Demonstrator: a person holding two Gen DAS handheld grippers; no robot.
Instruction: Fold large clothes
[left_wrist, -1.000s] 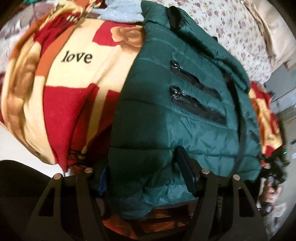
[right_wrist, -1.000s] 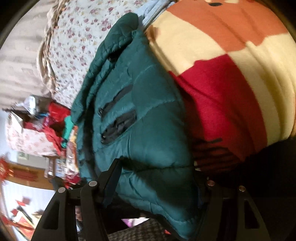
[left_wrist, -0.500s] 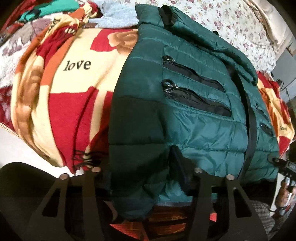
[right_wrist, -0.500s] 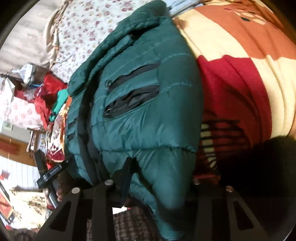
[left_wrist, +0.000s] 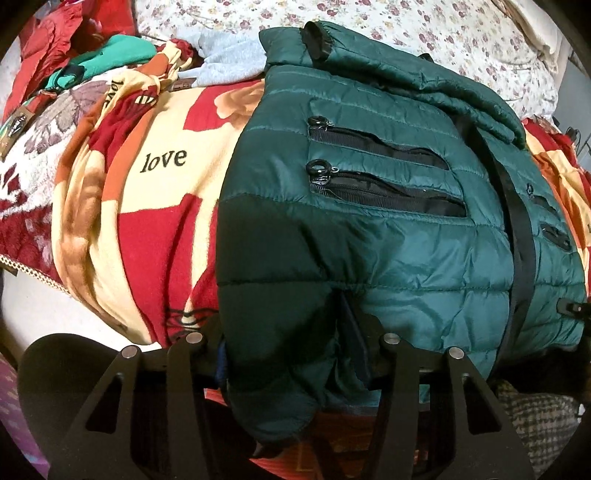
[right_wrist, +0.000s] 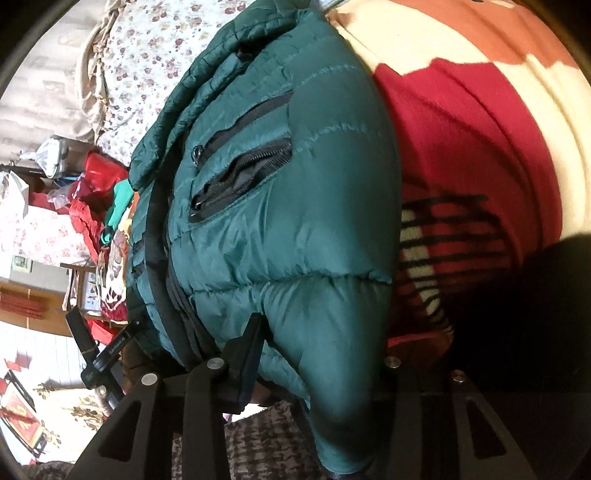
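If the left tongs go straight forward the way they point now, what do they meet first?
The green puffer jacket: its hem already sits between the left tongs, which look shut on it, though the contact is hidden.

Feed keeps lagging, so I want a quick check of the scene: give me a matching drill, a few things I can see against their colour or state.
Things:
1. puffer jacket
2. blanket with "love"
3. bedsheet
4. left tongs

Descriptions:
A. white with small flowers
B. dark green, two pocket zips showing
C. red, cream and orange
D. closed on the jacket's near edge

Pairs: 1-B, 2-C, 3-A, 4-D
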